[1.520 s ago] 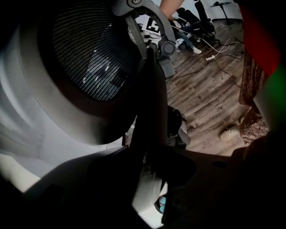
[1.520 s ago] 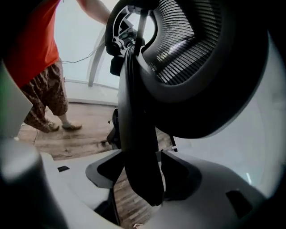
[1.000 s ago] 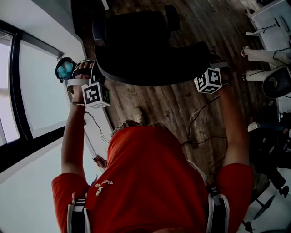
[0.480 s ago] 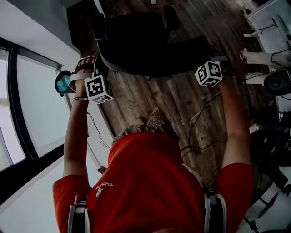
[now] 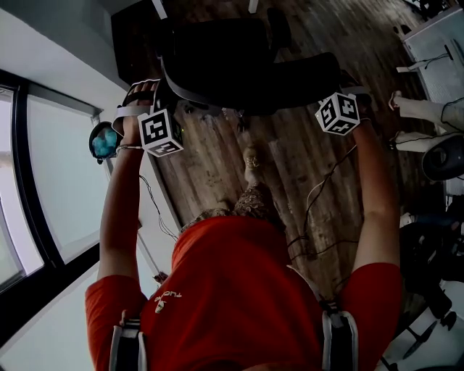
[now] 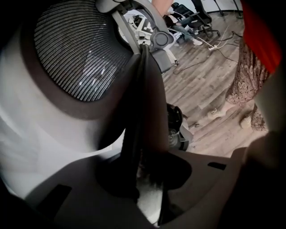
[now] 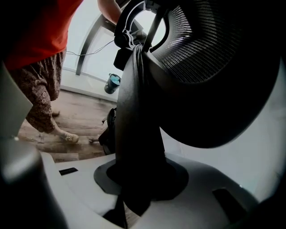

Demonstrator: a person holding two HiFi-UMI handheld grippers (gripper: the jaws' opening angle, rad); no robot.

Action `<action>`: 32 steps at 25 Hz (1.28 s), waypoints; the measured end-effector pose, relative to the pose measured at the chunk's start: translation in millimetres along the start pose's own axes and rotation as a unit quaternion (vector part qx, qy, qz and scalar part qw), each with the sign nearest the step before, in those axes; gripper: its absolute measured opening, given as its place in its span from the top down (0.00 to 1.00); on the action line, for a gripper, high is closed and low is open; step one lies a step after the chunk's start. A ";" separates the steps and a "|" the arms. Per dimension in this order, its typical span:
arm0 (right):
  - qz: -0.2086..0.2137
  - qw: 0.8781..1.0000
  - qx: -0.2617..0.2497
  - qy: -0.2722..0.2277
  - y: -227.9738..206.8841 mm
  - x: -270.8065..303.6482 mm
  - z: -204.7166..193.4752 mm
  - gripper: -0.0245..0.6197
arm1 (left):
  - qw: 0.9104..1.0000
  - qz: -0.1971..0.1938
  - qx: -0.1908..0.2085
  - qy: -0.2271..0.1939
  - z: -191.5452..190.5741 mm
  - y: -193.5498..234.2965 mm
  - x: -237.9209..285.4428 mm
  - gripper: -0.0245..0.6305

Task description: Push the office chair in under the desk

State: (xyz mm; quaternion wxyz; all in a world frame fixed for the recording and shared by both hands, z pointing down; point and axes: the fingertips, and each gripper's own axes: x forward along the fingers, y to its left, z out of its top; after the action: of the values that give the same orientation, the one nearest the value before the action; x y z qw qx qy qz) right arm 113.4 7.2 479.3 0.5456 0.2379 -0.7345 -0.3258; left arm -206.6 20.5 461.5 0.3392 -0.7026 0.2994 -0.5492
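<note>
The black office chair point(image 5: 239, 61) stands on the wood floor at the top of the head view, with its mesh backrest point(image 5: 254, 90) toward me. My left gripper point(image 5: 164, 94) is shut on the backrest's left rim, and the dark edge point(image 6: 143, 116) runs up between its pale fingers point(image 6: 67, 179). My right gripper point(image 5: 338, 88) is shut on the right rim point(image 7: 138, 116) in the same way. The mesh point(image 6: 76, 49) fills the upper left gripper view. A dark desk edge with white legs point(image 5: 159, 7) shows just past the chair.
A window wall and sill point(image 5: 65, 167) run along the left, with a blue bottle point(image 5: 104, 141) on the sill. Cables point(image 5: 319, 196) trail over the floor by my right arm. A white desk point(image 5: 435, 43) and another chair base point(image 5: 435, 290) stand at the right.
The chair and both grippers have moved up the picture, away from me and toward the desk. I have stepped forward; a foot now shows under the backrest.
</note>
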 end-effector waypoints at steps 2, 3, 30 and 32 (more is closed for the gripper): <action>-0.002 1.000 -0.004 -0.009 -14.2 14.1 -8.1 0.79 | 1.000 0.003 -0.002 0.002 1.2 12.1 14.0 0.80; -0.003 1.000 -0.005 -0.012 -21.9 21.1 -12.2 0.79 | 1.000 0.004 -0.003 0.004 1.8 18.0 21.8 0.80; 0.017 0.997 -0.044 -0.057 -229.8 231.5 -116.4 0.79 | 0.997 -0.005 -0.044 0.071 -0.9 174.1 245.4 0.80; 0.017 0.997 -0.044 -0.057 -239.7 242.2 -117.1 0.79 | 0.996 -0.005 -0.043 0.072 -6.1 183.0 256.7 0.80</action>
State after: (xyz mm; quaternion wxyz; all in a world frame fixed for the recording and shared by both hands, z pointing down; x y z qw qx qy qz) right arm 153.5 -350.9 481.4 0.5184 0.1819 -0.7532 -0.3617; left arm -165.5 -292.2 461.1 0.2831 -0.6767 0.3430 -0.5867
